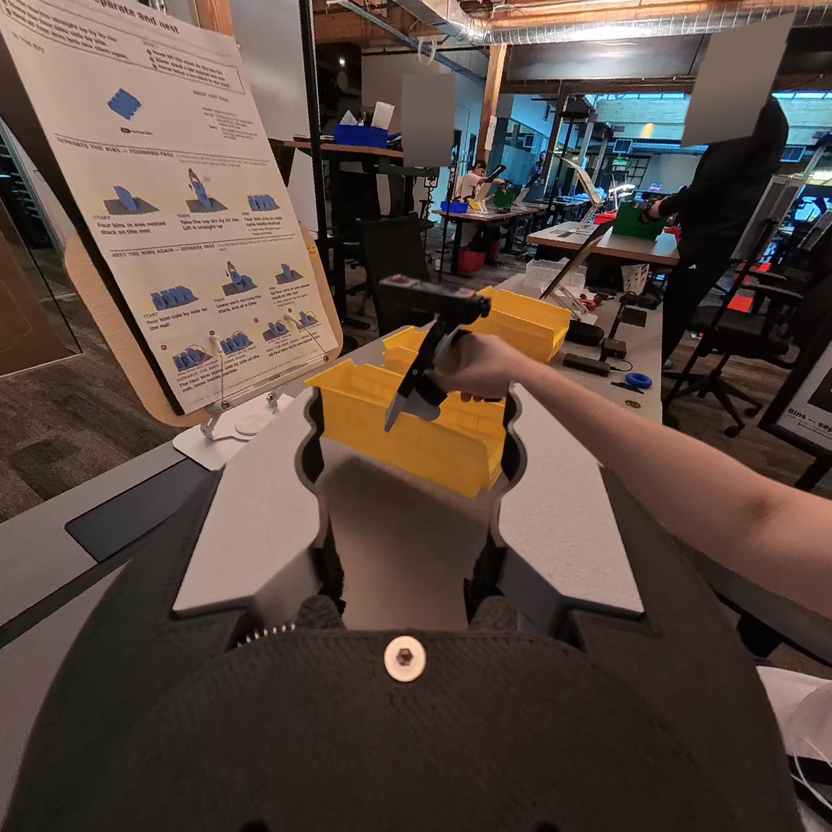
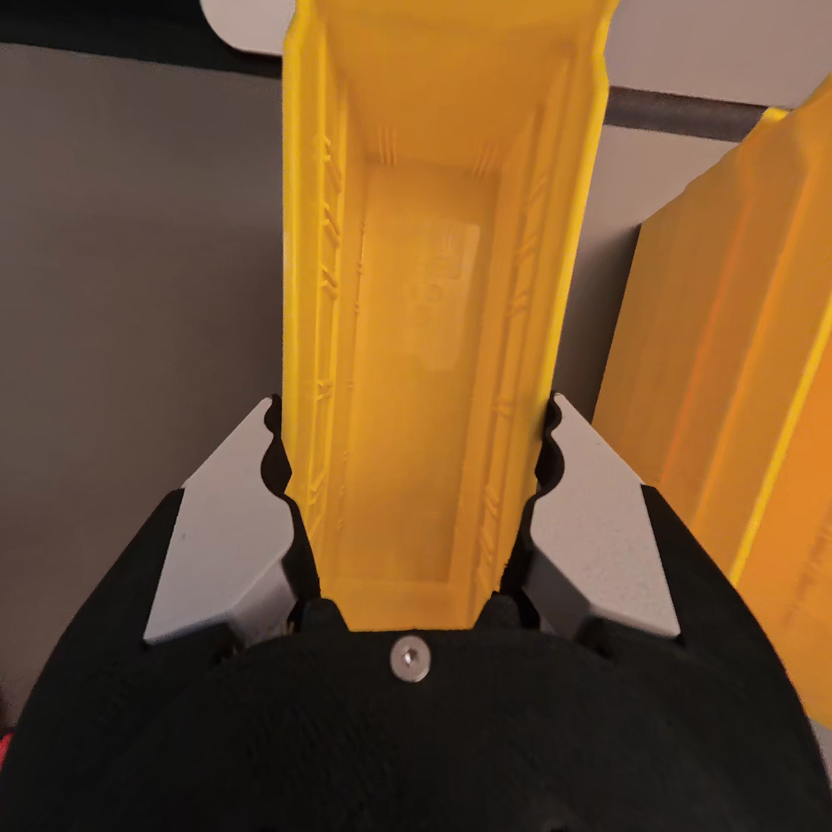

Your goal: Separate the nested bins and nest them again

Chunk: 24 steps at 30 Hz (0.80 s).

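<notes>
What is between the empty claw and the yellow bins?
Nothing on the table. The left claw is open, with bare table up to the nearest bin. The right claw straddles that bin.

Smooth, slightly glossy yellow plastic is shown by the bin (image 2: pixel 418 315); ribbed matt black plastic by the right gripper (image 2: pixel 412 445); paper by the instruction sheet (image 1: pixel 180 202); wood by its backing board (image 1: pixel 103 315).

My feeds look evenly lit from overhead; motion blur smears the yellow bin (image 2: pixel 423 315); fisheye bends the edges.
</notes>
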Each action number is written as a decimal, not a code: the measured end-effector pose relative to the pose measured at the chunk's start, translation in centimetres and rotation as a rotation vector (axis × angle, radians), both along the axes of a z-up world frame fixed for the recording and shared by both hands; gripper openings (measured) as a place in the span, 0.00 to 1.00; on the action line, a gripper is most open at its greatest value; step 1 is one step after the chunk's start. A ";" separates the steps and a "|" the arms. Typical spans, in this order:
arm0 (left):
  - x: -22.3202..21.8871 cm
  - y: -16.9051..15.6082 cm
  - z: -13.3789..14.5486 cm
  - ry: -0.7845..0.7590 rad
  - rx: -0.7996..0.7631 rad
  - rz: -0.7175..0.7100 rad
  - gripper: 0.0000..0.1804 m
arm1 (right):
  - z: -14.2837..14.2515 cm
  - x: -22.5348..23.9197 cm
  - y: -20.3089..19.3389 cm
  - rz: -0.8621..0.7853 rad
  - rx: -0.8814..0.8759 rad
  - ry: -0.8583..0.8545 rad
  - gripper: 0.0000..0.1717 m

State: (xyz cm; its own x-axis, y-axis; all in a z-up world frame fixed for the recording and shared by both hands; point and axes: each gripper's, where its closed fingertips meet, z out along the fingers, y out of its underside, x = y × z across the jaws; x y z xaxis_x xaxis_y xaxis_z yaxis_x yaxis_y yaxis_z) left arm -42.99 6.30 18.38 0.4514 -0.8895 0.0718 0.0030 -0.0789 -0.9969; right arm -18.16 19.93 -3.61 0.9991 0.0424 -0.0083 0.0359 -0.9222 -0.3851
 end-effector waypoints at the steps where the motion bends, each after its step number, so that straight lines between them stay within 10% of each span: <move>1: -0.2 -0.1 0.1 -0.006 0.002 0.000 0.44 | -0.6 0.0 0.1 -0.006 -0.007 -0.004 0.66; 14: -1.3 0.1 1.0 -0.055 0.011 0.009 0.44 | -5.5 0.1 -0.2 -0.045 -0.038 0.000 0.69; 24: -0.8 0.2 0.5 -0.031 -0.002 0.004 0.44 | -2.8 -0.3 -0.5 0.056 0.046 -0.077 0.79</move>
State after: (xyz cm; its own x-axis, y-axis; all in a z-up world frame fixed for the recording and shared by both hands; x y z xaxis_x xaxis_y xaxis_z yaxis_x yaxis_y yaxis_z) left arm -43.75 6.52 18.83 0.4520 -0.8877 0.0878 0.0344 -0.0810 -0.9961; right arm -18.42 19.40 -6.41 0.9928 0.0965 0.0712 0.1176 -0.8995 -0.4209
